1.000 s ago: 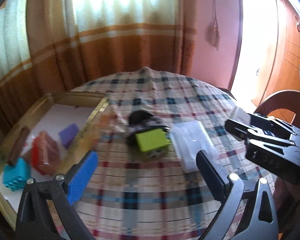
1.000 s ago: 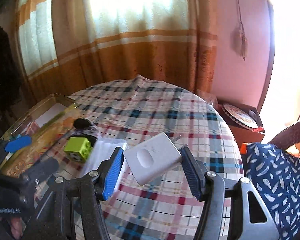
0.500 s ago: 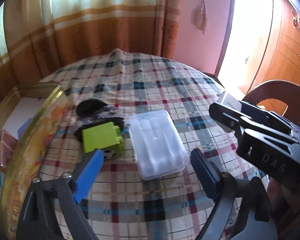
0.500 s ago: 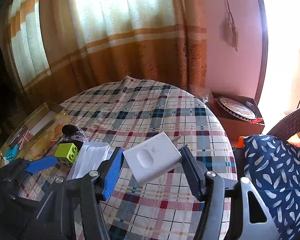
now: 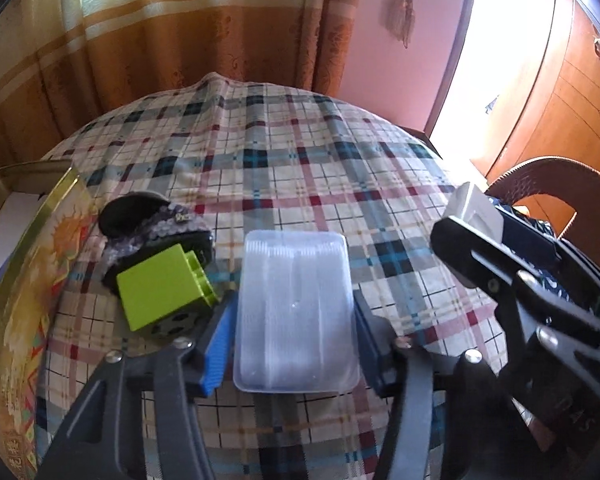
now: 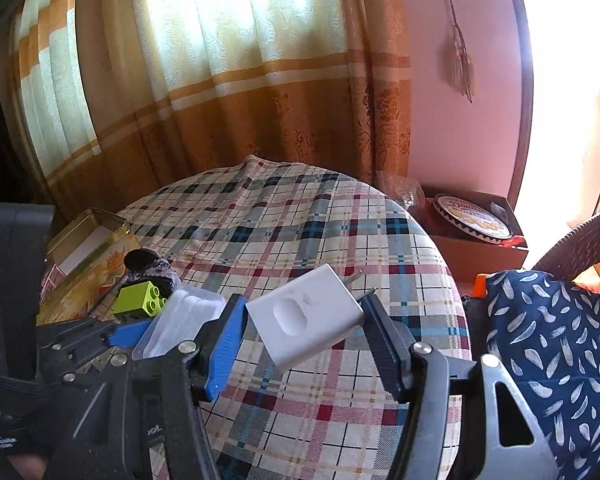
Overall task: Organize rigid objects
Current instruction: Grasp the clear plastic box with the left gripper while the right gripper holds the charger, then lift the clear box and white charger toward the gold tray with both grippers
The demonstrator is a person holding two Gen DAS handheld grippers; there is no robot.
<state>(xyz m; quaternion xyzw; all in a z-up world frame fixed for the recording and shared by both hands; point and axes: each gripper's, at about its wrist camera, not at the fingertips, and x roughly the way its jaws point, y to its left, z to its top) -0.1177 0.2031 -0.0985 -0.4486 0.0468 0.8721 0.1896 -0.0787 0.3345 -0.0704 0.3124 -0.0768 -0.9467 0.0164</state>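
Orange and cream curtains [image 6: 228, 92] hang behind a round tabletop [image 5: 300, 168] covered with a plaid cloth. On the cloth, near the middle, lies a clear rectangular plastic case [image 5: 296, 312]. The left gripper [image 5: 290, 336] straddles it, blue pad on the case's left edge and dark pad on its right; both pads sit at the sides of the case, but whether they press it or only flank it cannot be told. Just left of the case stands a lime-green toy building block [image 5: 164, 292], leaning against a dark knitted item [image 5: 156, 224] behind it. At the far left edge of the tabletop sits a gold decorated tin box [image 5: 24, 280] with a white lining.

The right gripper [image 6: 302, 336] is above the right side of the tabletop, its jaws pinching a white rectangular plug adapter [image 6: 304, 320] tilted, metal prongs pointing to the far right. A round biscuit tin [image 6: 474, 216] rests in a box beyond the tabletop.
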